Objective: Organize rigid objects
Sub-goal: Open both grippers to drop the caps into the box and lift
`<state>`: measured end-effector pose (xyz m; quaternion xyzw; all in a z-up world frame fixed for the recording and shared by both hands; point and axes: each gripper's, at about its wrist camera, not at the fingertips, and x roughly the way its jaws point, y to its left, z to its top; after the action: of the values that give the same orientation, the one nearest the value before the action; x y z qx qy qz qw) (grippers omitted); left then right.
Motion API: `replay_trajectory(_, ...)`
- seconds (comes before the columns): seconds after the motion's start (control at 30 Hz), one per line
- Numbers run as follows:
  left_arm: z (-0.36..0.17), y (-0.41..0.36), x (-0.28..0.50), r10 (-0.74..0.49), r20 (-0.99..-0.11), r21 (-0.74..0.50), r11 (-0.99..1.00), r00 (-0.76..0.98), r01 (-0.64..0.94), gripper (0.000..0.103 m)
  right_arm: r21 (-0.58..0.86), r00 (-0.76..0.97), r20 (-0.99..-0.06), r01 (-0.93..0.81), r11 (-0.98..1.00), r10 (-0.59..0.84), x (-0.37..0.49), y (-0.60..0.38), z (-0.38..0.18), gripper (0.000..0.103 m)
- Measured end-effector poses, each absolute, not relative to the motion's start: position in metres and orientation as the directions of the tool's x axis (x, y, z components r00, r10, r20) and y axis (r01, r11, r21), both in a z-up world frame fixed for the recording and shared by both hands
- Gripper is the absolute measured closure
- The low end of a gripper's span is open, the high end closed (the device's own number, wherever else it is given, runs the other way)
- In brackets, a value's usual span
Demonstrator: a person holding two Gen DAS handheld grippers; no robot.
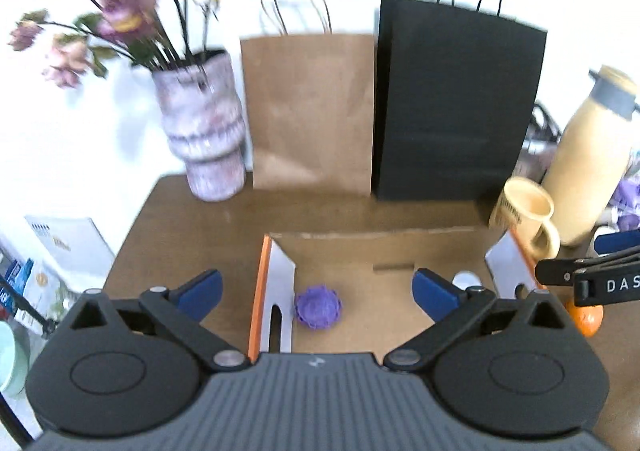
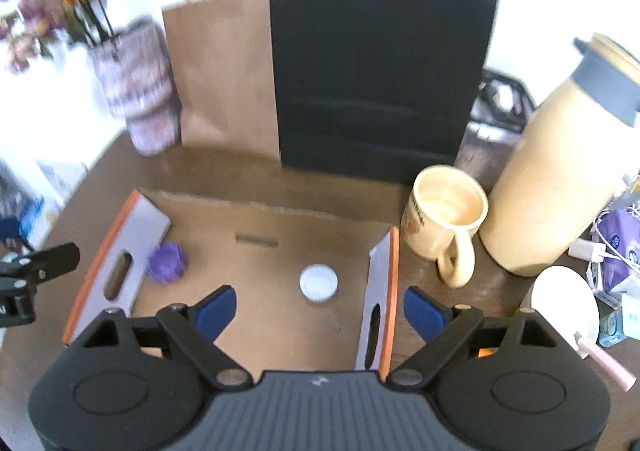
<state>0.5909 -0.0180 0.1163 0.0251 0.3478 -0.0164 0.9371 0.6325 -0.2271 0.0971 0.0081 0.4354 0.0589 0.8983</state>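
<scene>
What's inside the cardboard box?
Inside the cardboard box lie a purple ball by its left flap and a small white lid. The near edge is hidden behind the right claw.

Right gripper (image 2: 316, 307) gapes empty above cardboard box (image 2: 280, 219) holding white cap (image 2: 318, 283).

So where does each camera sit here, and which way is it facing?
Left wrist: on the left gripper, angled down at the cardboard tray; its own open fingers show, the right gripper at the right edge.
Right wrist: on the right gripper, angled down over the tray's right wall; open fingers show, the left gripper at the left edge.
Shared: purple ball, white cap, mug, black bag, brown bag, vase.
</scene>
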Motion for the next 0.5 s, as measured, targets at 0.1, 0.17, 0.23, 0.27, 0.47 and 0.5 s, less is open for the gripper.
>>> replay_trajectory(0.1,0.108,-0.016,0.57,-0.007,-0.583,0.041,0.998,0.812,0.038,0.0,0.042,0.694,-0.713,-0.101,0.994,0.1,0.606,-0.225,0.092,0.012)
replay_trajectory(0.17,0.102,-0.014,0.557,-0.002,-0.541,0.042,0.999,0.841,0.029,0.0,0.04,0.732,-0.675,-0.09,0.995,0.093,0.592,-0.225,0.088,0.012)
replay_trajectory(0.23,0.096,-0.011,0.542,-0.011,-0.495,0.026,0.999,0.869,0.027,0.0,0.044,0.77,-0.631,-0.085,0.995,0.094,0.578,-0.226,0.084,0.012)
replay_trajectory(0.27,0.093,-0.009,0.535,-0.014,-0.474,0.016,1.0,0.881,0.025,0.0,0.05,0.787,-0.609,-0.085,0.995,0.097,0.571,-0.227,0.082,0.012)
replay_trajectory(0.47,0.078,-0.008,0.476,-0.003,-0.341,0.02,1.0,0.94,0.011,0.0,0.056,0.878,-0.463,-0.105,0.993,0.119,0.524,-0.228,0.07,0.01)
replay_trajectory(0.5,0.076,-0.007,0.467,-0.002,-0.324,0.021,1.0,0.946,0.01,0.0,0.05,0.886,-0.45,-0.102,0.994,0.113,0.517,-0.228,0.068,0.009)
